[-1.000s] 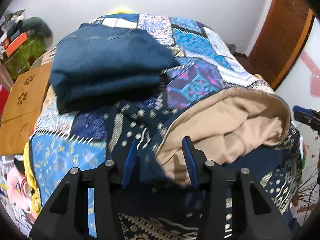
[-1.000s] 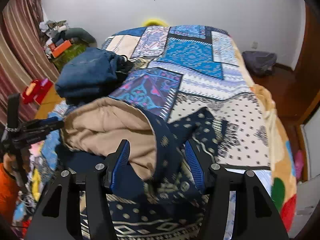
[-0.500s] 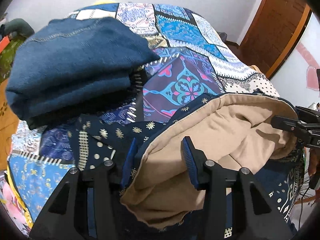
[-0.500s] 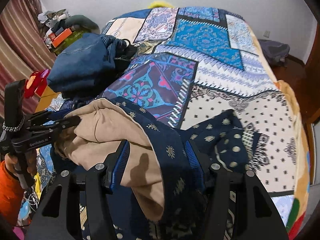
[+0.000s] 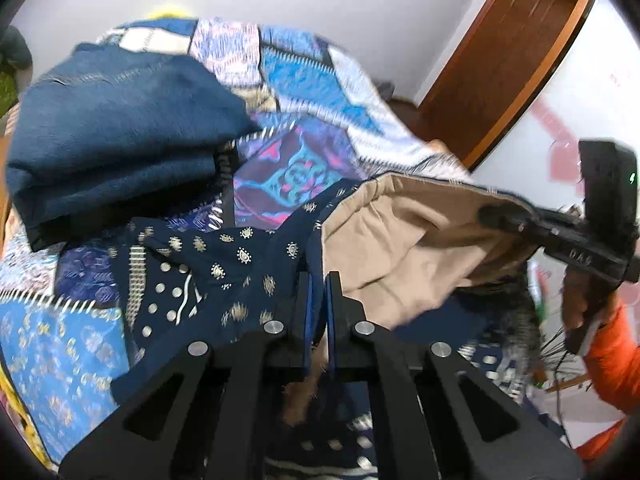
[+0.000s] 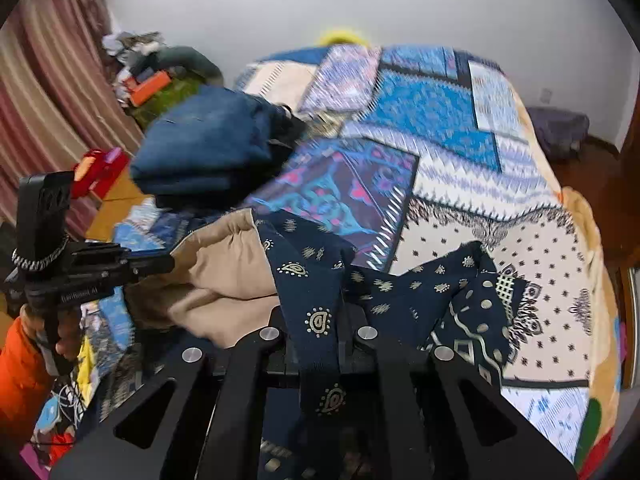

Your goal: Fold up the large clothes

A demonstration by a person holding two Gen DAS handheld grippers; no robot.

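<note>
A navy patterned garment (image 5: 224,264) with a tan fleece lining (image 5: 400,248) lies on the bed's patchwork quilt (image 5: 312,80). My left gripper (image 5: 318,280) has its jaws closing tight, the blue pads pressing on the garment's navy edge. In the right wrist view the same garment (image 6: 316,280) drapes over my right gripper (image 6: 316,312), whose jaws are closing on a navy strip that hides the fingertips. Each gripper also shows in the other's view, the right gripper (image 5: 492,214) and the left gripper (image 6: 168,262) holding the tan opening between them.
Folded blue jeans (image 5: 120,140) (image 6: 208,148) sit on the quilt (image 6: 440,120) beyond the garment. A wooden door (image 5: 500,60) stands at the right, a wooden table (image 6: 116,204) and clutter (image 6: 160,80) at the left. A person's orange sleeves (image 5: 612,356) (image 6: 20,368) show.
Both grippers went from open, with the garment's edge between the fingers, to shut on it. The tan opening now stretches between the two grippers.
</note>
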